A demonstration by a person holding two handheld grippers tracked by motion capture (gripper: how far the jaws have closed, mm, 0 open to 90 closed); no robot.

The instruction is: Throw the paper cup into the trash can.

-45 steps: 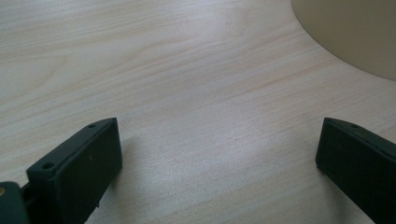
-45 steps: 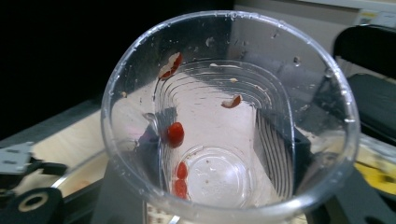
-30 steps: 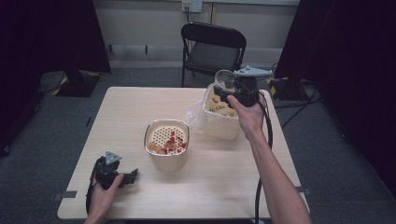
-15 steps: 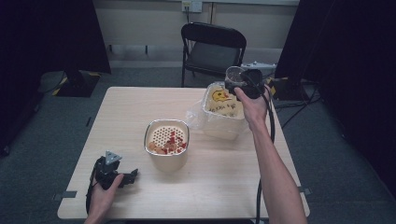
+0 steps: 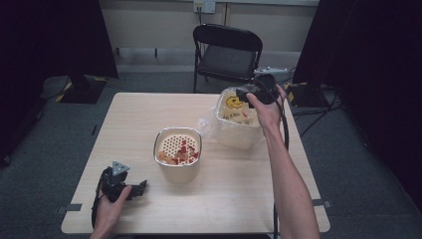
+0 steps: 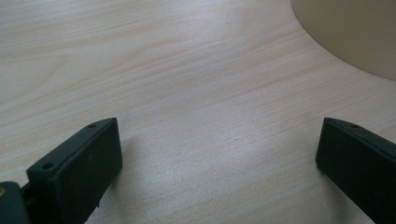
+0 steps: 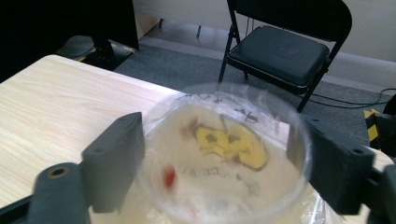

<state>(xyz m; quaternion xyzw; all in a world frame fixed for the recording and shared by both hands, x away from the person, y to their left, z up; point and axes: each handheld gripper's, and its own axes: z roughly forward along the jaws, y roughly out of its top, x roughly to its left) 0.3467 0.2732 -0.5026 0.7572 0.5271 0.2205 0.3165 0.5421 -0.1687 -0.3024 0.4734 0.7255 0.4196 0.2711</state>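
My right gripper (image 5: 247, 93) is at the far right of the table, above a white bin (image 5: 238, 140) lined with a clear bag that has a yellow face print. It is shut on a clear plastic cup (image 7: 224, 154), and both jaws press on the cup's sides in the right gripper view (image 7: 217, 158). The cup looks blurred, with small red bits seen through it. A cream container (image 5: 178, 173) with a perforated insert and red and orange pieces stands mid-table. My left gripper (image 5: 135, 189) rests open on the wood (image 6: 219, 158), near the front left.
A black folding chair (image 5: 228, 49) stands behind the table's far edge. The cream container's wall (image 6: 355, 32) rises just beyond the left gripper's jaws. Bare wood lies between the container and the left edge. Cables trail on the floor at the right.
The right hand has shifted the cup slightly rightward and turned it over the bin. The left gripper has stayed where it was.
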